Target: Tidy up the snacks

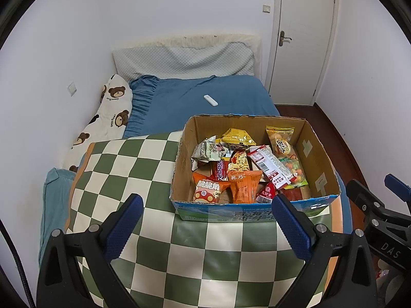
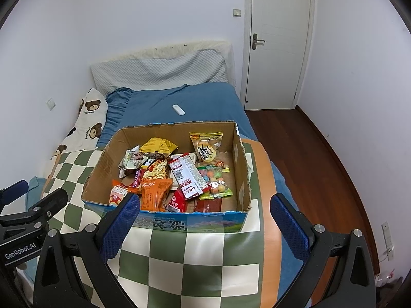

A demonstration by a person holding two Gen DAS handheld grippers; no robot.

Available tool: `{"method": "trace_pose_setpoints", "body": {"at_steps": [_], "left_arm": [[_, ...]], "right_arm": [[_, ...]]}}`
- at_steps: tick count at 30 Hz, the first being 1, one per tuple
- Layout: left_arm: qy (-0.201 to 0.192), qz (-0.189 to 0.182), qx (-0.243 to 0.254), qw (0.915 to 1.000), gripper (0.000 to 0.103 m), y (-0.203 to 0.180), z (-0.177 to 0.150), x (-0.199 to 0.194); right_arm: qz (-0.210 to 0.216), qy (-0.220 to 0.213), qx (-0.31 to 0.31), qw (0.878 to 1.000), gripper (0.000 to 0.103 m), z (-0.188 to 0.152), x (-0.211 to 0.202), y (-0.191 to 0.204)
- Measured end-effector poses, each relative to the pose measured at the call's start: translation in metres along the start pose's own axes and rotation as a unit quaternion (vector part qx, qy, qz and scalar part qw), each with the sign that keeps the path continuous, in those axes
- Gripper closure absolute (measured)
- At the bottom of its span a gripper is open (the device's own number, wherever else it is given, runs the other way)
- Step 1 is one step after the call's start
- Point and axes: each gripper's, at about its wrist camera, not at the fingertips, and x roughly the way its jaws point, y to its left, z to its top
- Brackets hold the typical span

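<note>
Nearest, the left gripper point(image 1: 206, 222) and the right gripper point(image 2: 205, 220) both hang released, blue pads spread wide and holding nothing, above a green-and-white checkered cloth point(image 1: 154, 251) draped over the bed's foot. Just beyond them the cardboard box point(image 2: 110, 164) sits on that cloth, open side up, its long axis running left to right. Inside lies a loose heap of snack packets point(image 2: 164, 177); a long red-and-white packet point(image 2: 186, 175) lies diagonally, one end pointing toward the grippers. Farther back, a white remote point(image 1: 210, 100) rests on the blue bedsheet point(image 1: 231, 89).
</note>
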Motion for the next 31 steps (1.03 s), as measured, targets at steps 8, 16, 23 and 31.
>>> {"method": "trace_pose_setpoints", "body": {"at_steps": [8, 16, 23, 31], "left_arm": [[0.0, 0.0, 0.0, 1.0, 0.0, -0.0005, -0.0006, 0.0003], [-0.001, -0.001, 0.001, 1.0, 0.0, -0.0003, -0.0002, -0.0008], [-0.001, -0.001, 0.001, 1.0, 0.0, -0.0003, -0.0006, -0.0009], [-0.007, 0.001, 0.004, 1.0, 0.001, -0.0024, -0.0001, -0.0028]], "right_arm": [[0.0, 0.0, -0.001, 1.0, 0.0, -0.0002, -0.0003, -0.0001], [0.0, 0.0, 0.0, 1.0, 0.0, -0.0014, -0.0015, 0.0], [-0.001, -0.003, 0.0, 1.0, 0.0, -0.002, -0.0031, -0.0005], [-0.002, -0.003, 0.001, 1.0, 0.0, -0.0028, -0.0043, -0.0009]]}}
